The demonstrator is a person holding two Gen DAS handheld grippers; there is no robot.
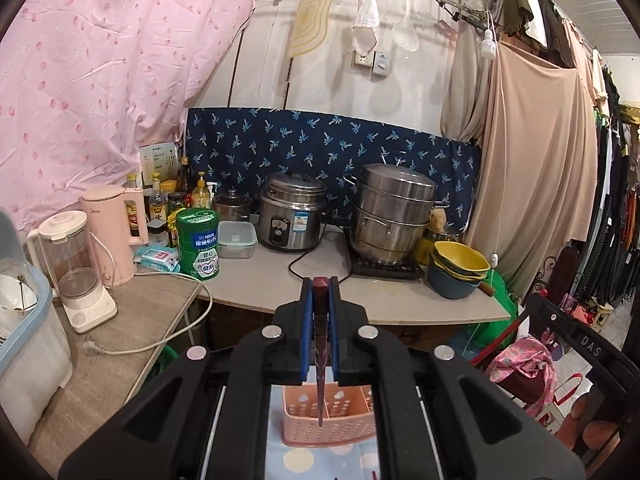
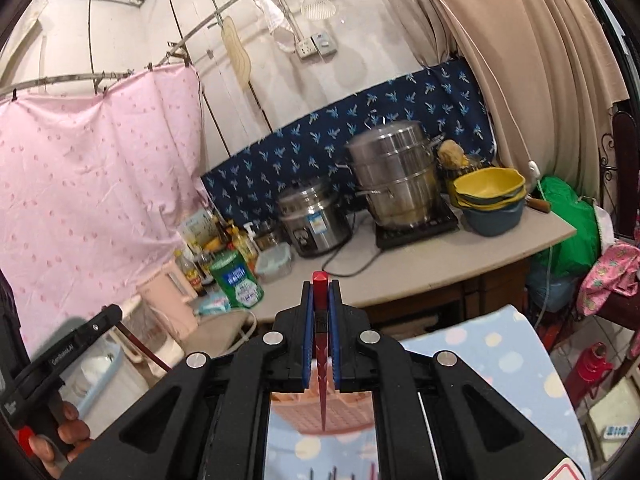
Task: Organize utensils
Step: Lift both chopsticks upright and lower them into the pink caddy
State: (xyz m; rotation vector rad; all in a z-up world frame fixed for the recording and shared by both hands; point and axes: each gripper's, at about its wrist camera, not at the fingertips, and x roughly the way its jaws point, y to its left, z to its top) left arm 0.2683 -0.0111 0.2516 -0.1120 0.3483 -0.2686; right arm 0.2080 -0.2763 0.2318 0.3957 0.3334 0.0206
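Note:
My left gripper (image 1: 320,286) is shut on a dark red chopstick (image 1: 320,344) that hangs point down above a pink slotted utensil basket (image 1: 328,424). My right gripper (image 2: 320,288) is shut on a red chopstick (image 2: 322,380), point down over the same pink basket (image 2: 320,412). The basket stands on a light blue dotted cloth (image 1: 296,460). More dark utensils (image 2: 332,474) lie on the cloth (image 2: 488,360) at the bottom edge of the right wrist view. The left gripper's body and the hand holding it (image 2: 52,412) show at the lower left of the right wrist view.
Behind stands a counter (image 1: 280,284) with a rice cooker (image 1: 290,216), a steel steamer pot (image 1: 390,216), stacked yellow and blue bowls (image 1: 458,272), a green tin (image 1: 198,242), bottles, a pink kettle (image 1: 114,232) and a blender (image 1: 76,268). A dish rack (image 1: 24,320) is at far left.

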